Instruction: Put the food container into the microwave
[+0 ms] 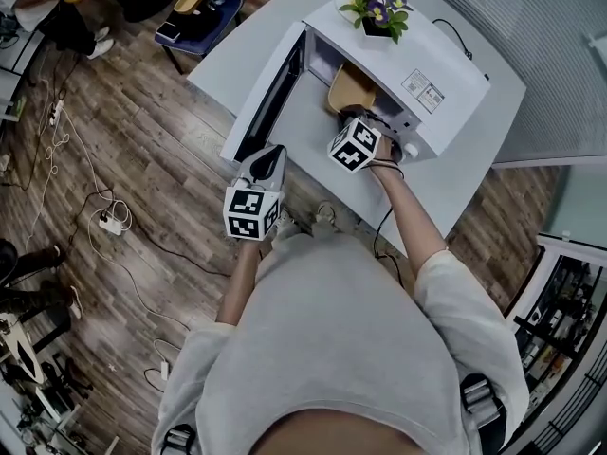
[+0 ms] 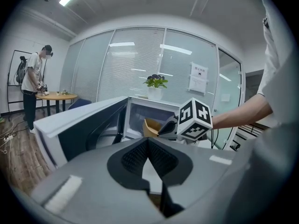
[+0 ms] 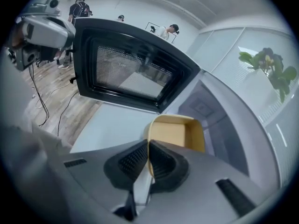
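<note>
A white microwave [image 1: 432, 79] stands on the white table [image 1: 474, 173] with its door [image 1: 275, 93] swung wide open to the left. My right gripper [image 3: 148, 160] is shut on the rim of a tan open food container [image 3: 180, 132], holding it at the mouth of the microwave's cavity [image 3: 212, 108]. In the head view the container [image 1: 349, 88] sits just inside the opening, ahead of the right gripper [image 1: 365, 121]. My left gripper [image 1: 266, 164] hovers near the table's front edge, by the door's outer end. Its jaws are shut and empty [image 2: 148, 146].
A potted plant with purple flowers [image 1: 379, 9] sits on top of the microwave. Cables and a power strip [image 1: 112, 223] lie on the wood floor at left. A chair [image 1: 190, 12] stands beyond the table. A person stands at a round table [image 2: 56, 96] in the background.
</note>
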`<state>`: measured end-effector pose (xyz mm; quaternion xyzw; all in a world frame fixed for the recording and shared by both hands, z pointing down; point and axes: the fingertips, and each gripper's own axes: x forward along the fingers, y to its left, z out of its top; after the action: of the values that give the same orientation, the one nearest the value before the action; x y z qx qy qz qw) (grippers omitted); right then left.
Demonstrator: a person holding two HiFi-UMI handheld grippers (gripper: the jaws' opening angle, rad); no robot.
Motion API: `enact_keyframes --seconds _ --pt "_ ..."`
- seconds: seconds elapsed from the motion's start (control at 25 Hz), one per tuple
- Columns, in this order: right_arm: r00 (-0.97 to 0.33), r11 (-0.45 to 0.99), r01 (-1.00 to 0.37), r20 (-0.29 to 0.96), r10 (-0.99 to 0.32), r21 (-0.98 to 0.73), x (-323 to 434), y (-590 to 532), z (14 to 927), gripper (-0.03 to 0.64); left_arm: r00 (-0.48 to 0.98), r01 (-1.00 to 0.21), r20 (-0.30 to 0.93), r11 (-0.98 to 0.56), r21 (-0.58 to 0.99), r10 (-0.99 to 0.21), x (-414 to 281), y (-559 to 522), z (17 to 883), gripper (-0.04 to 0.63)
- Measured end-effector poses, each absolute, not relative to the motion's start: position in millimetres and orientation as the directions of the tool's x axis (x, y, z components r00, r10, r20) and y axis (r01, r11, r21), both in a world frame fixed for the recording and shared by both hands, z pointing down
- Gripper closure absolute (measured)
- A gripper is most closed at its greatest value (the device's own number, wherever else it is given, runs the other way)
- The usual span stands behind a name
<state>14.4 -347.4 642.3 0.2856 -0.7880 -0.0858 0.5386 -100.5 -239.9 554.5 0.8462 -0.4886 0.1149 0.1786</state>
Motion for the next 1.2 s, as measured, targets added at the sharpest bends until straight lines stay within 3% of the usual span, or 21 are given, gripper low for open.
enact_keyframes --seconds 1.2 --pt "-0.141 0.762 -0.388 0.784 -0.605 0.518 31 -414 652 0.597 0.616 -0.784 0.392 -0.578 0.225 -0.683 -48 -269 571 0.584"
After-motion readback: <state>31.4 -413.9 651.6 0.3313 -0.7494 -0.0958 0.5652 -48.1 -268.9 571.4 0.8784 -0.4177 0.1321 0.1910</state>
